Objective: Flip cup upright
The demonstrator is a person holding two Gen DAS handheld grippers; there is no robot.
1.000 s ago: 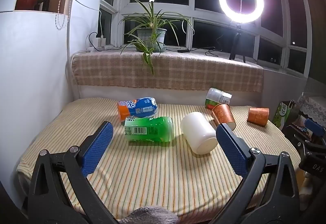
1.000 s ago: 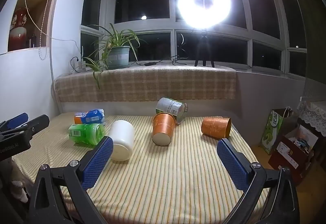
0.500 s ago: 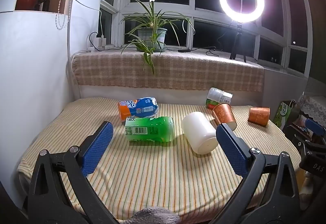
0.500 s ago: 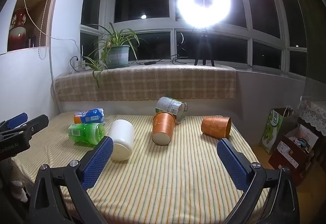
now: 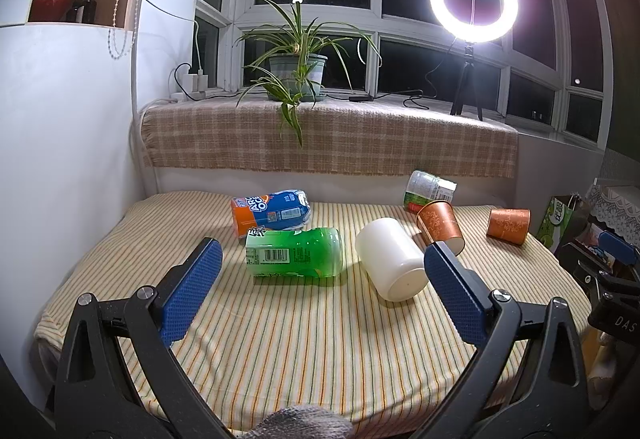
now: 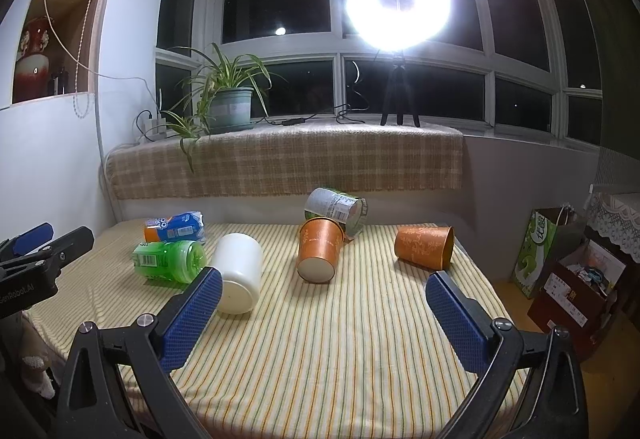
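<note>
Several cups lie on their sides on the striped table. A white cup lies in the middle, its base toward me; it also shows in the right wrist view. An orange cup lies beyond it, also in the left wrist view. A second orange cup lies to the right, also in the left wrist view. My left gripper is open and empty, short of the white cup. My right gripper is open and empty, short of the orange cups.
A green bottle and a blue-orange can lie at the table's left. A green-labelled jar lies at the back. A plaid-covered sill with a plant and ring light stands behind. Bags stand on the floor at right.
Both grippers have drifted very slightly; the objects on the table have not moved and both grippers stay open.
</note>
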